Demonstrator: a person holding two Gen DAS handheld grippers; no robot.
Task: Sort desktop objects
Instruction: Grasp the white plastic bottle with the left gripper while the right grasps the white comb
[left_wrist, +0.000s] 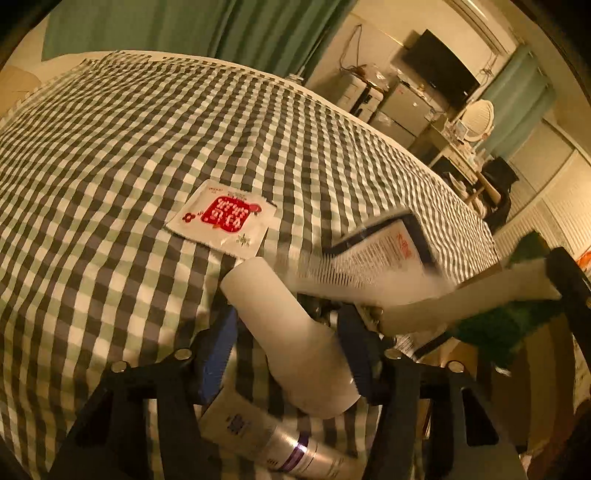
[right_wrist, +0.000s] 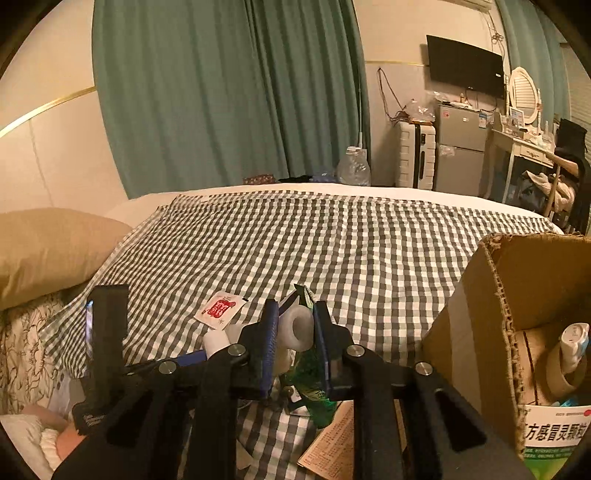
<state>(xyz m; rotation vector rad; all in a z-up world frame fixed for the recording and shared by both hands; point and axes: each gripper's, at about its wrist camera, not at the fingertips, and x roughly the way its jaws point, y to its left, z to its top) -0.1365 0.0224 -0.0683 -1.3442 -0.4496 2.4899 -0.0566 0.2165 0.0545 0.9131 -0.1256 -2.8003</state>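
Straddling a white bottle (left_wrist: 291, 332), the jaws of the left gripper (left_wrist: 286, 317) stand about half-wide. A strip of checked cloth (left_wrist: 147, 129) shows between one blue pad and the bottle's side, so we read this as a bottle framed but not yet pinched.

The jaws of the right gripper (right_wrist: 295, 310) stand narrow, closed on a white tube (right_wrist: 295, 328) that we see end-on as a pale ring. A green packet (right_wrist: 310, 373) hangs beside the tube. We cannot tell whether the packet is caught in the same grip.

Around them, on the bed, lie the things still to be sorted. A red-and-white sachet (left_wrist: 221, 218) sits just beyond the bottle's cap. A silver-banded tube (left_wrist: 266, 435) lies under the left gripper. A printed carton (left_wrist: 388, 251) shows only as a blur between the two grippers. To the right stands an open cardboard box (right_wrist: 465, 314), which already holds a roll of tape, a small bottle and a medicine pack.

We judge the step in hand to be a double pick-up, with the right side ahead of the left. Next, the left jaws need to close squarely on the bottle's wider body, where a smooth round side could roll out. The right load then calls for a carry over the box rim, high enough to clear the ragged cardboard edge before release.
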